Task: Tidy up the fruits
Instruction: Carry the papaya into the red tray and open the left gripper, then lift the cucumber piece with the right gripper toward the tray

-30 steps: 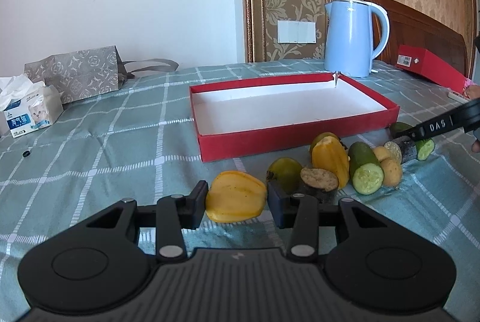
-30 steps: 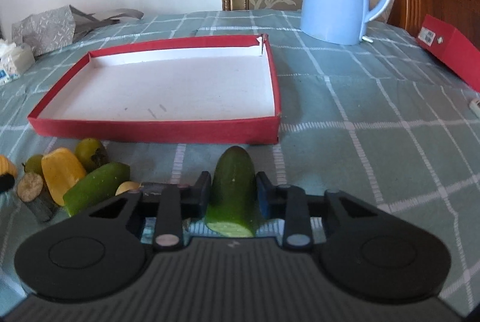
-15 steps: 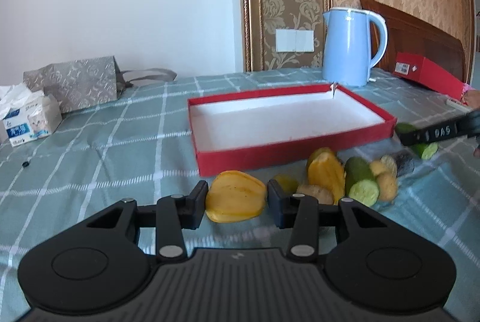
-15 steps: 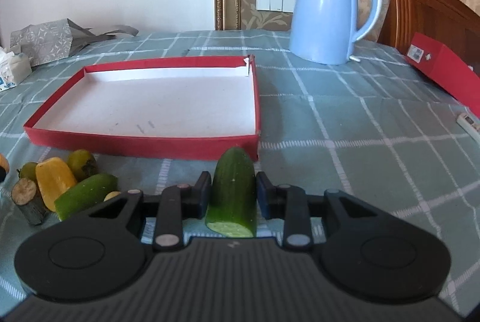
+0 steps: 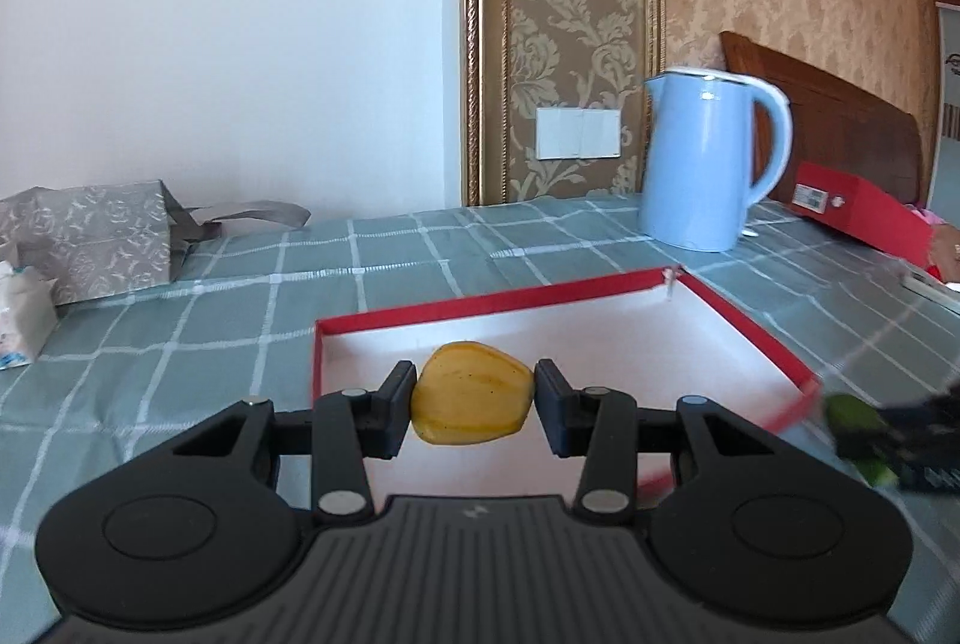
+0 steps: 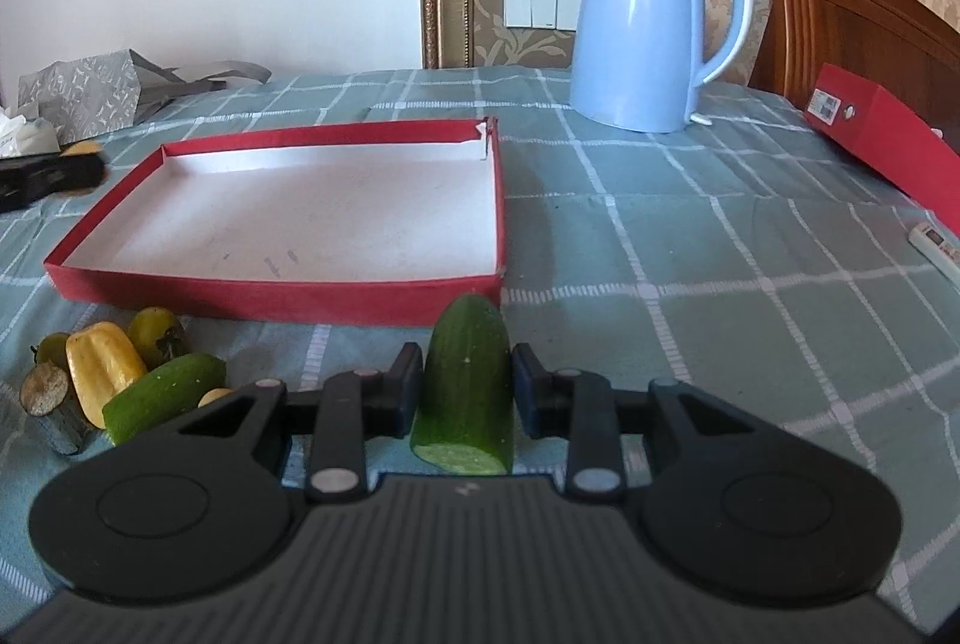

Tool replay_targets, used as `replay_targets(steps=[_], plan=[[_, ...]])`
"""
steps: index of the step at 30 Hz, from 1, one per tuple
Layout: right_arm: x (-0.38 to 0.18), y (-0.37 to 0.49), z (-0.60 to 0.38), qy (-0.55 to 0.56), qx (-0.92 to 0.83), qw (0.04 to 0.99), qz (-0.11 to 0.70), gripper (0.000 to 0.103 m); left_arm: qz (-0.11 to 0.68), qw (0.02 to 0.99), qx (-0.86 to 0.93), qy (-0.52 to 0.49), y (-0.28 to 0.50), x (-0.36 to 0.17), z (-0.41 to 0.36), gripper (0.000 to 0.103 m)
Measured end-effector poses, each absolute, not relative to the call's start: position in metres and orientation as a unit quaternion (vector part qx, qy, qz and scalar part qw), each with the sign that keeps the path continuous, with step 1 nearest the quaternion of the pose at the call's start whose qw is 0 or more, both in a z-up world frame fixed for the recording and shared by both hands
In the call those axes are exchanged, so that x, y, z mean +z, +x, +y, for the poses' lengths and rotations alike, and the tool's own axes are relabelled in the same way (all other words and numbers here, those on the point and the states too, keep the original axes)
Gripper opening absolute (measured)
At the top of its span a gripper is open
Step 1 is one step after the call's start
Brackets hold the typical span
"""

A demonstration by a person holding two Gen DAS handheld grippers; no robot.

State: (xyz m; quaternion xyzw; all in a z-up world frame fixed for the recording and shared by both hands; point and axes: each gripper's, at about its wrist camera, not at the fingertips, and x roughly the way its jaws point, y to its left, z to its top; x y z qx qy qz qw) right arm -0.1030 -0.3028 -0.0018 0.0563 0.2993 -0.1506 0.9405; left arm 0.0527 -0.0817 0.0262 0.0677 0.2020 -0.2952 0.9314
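My left gripper (image 5: pixel 474 404) is shut on a yellow fruit piece (image 5: pixel 471 392) and holds it over the near left part of the shallow red box (image 5: pixel 744 326) with a white floor. Its dark fingers and the yellow piece also show at the left edge of the right wrist view as the left gripper (image 6: pixel 81 164). My right gripper (image 6: pixel 465 395) is shut on a green cucumber half (image 6: pixel 465 386), in front of the red box (image 6: pixel 288 293) near its right corner. That cucumber half (image 5: pixel 852 416) appears blurred at the right of the left wrist view.
A pile of fruit pieces (image 6: pixel 120 374) lies on the checked cloth left of my right gripper. A blue kettle (image 6: pixel 651 26) stands behind the box. A red carton (image 6: pixel 876 134) and a white remote (image 6: pixel 933 245) are at the right; a grey bag (image 5: pixel 102 236) and tissue pack (image 5: pixel 21 311) at the left.
My left gripper has risen and moved forward with the yellow piece, from the fruit pile to above the red box. The right gripper has stayed almost still with the cucumber half.
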Motion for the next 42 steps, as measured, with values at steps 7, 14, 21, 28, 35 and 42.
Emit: replay_targets(steps=[7, 14, 21, 28, 35, 42], plan=[[0.002, -0.102, -0.310, 0.060, -0.150, 0.942, 0.295, 0.030, 0.248, 0.925, -0.283, 0.059, 0.103, 0.010, -0.109, 0.041], [0.001, -0.097, -0.310, 0.063, -0.138, 0.943, 0.297, 0.030, 0.294, 0.915, -0.269, 0.057, 0.135, -0.006, -0.123, 0.041], [-0.001, -0.095, -0.310, 0.063, -0.135, 0.942, 0.300, 0.030, 0.305, 0.913, -0.260, 0.073, 0.140, -0.014, -0.128, 0.043], [-0.008, -0.092, -0.311, 0.066, -0.131, 0.939, 0.312, 0.030, 0.292, 0.916, -0.265, 0.081, 0.134, -0.012, -0.127, 0.066], [-0.008, -0.093, -0.311, 0.067, -0.131, 0.939, 0.311, 0.030, 0.258, 0.932, -0.250, 0.059, 0.119, 0.002, -0.110, 0.080], [-0.001, -0.090, -0.312, 0.062, -0.133, 0.941, 0.304, 0.030, 0.207, 0.956, -0.196, 0.070, 0.082, 0.022, -0.077, 0.080]])
